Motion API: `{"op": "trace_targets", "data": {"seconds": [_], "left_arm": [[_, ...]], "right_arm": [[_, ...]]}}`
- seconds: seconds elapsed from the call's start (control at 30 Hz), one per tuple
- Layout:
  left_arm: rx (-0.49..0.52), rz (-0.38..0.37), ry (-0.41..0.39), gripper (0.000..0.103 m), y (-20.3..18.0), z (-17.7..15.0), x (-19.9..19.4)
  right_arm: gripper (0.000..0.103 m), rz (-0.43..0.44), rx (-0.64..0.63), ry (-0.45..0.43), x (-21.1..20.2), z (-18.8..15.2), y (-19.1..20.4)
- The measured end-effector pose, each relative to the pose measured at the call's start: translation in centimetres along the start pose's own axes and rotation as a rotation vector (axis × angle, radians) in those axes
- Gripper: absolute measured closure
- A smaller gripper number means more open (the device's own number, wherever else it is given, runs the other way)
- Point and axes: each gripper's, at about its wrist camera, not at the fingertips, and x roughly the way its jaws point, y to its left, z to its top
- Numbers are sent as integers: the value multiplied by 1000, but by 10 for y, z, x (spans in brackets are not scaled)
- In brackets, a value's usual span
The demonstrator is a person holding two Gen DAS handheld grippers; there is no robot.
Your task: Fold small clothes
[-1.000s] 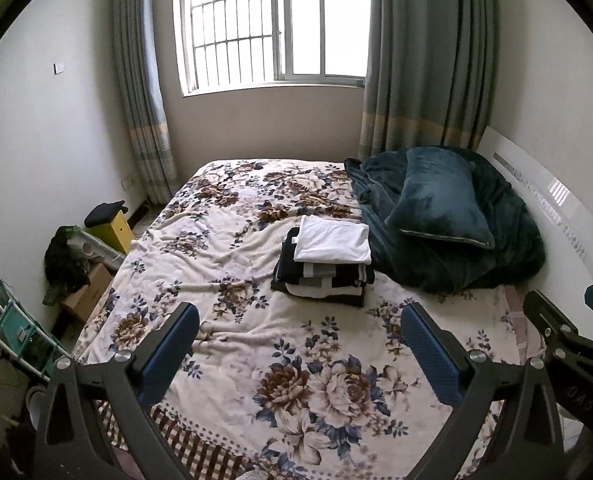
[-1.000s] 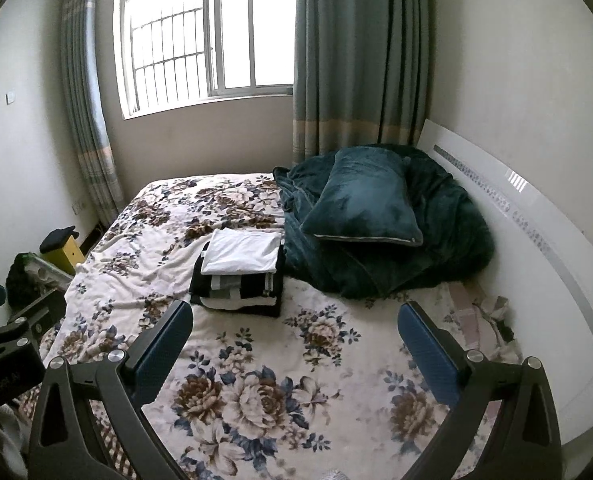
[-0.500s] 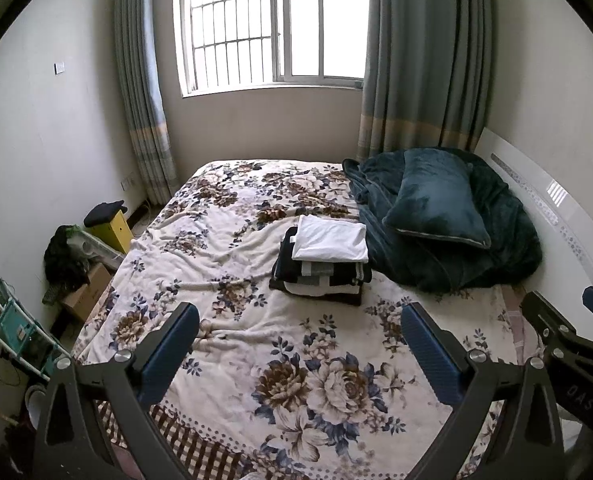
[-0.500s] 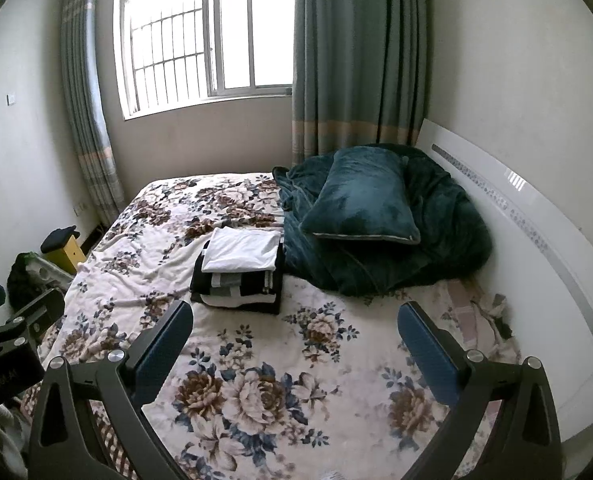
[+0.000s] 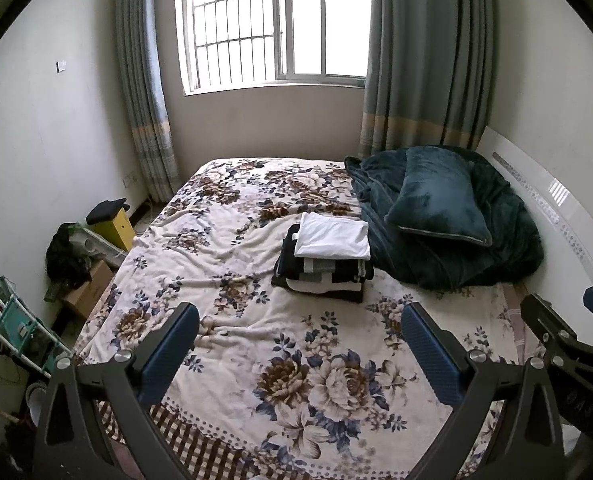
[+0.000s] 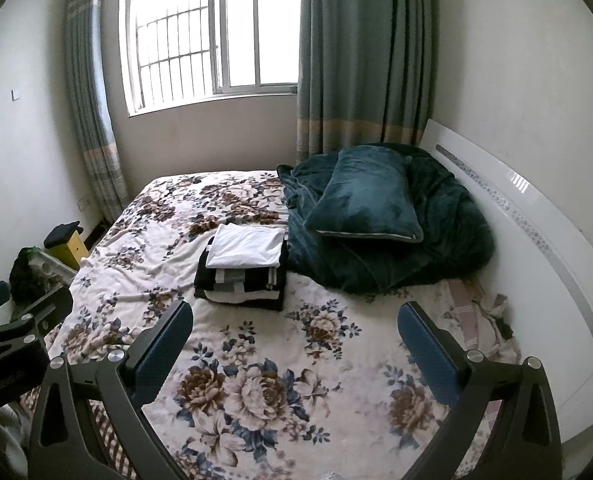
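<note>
A stack of folded clothes (image 5: 323,270), black, grey and white with a white piece (image 5: 333,237) on top, sits mid-bed on the floral blanket (image 5: 232,280); it also shows in the right wrist view (image 6: 242,270). My left gripper (image 5: 298,344) is open and empty, held above the bed's near end, well short of the stack. My right gripper (image 6: 296,340) is open and empty too, beside the left one, whose body shows in the right wrist view (image 6: 12,340). The right gripper's body shows at the left view's edge (image 5: 568,344).
A dark teal duvet (image 5: 476,248) with a pillow (image 5: 436,200) lies against the white headboard (image 5: 556,216) on the right. Left of the bed are a yellow stool (image 5: 114,222), a box (image 5: 88,288), a rack (image 5: 12,320). A curtained window (image 5: 276,24) is behind.
Both grippers have drawn back slightly from the bed; the stack looks a little farther. Both stay open and empty.
</note>
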Motion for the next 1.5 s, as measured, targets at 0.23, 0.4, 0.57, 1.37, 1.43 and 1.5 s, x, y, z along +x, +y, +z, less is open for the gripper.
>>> {"op": "trace_targets", "data": {"seconds": [0.23, 0.4, 0.57, 1.37, 1.43, 1.5], "left_arm": [[-1, 5, -2, 0, 3, 0, -3], [0, 3, -3, 0, 4, 0, -2], [1, 3, 1, 0, 5, 1, -3], [-6, 1, 5, 0, 11, -2, -9], [-6, 3, 7, 0, 12, -2, -11], [-7, 2, 6, 0, 12, -2, -11]], "right_arm": [[0, 3, -1, 1, 2, -1, 3], [0, 5, -1, -4, 0, -1, 4], [0, 9, -2, -2, -1, 0, 5], [0, 15, -5, -6, -5, 4, 21], [0, 15, -7, -6, -4, 3, 19], [0, 16, -4, -5, -5, 4, 20]]}}
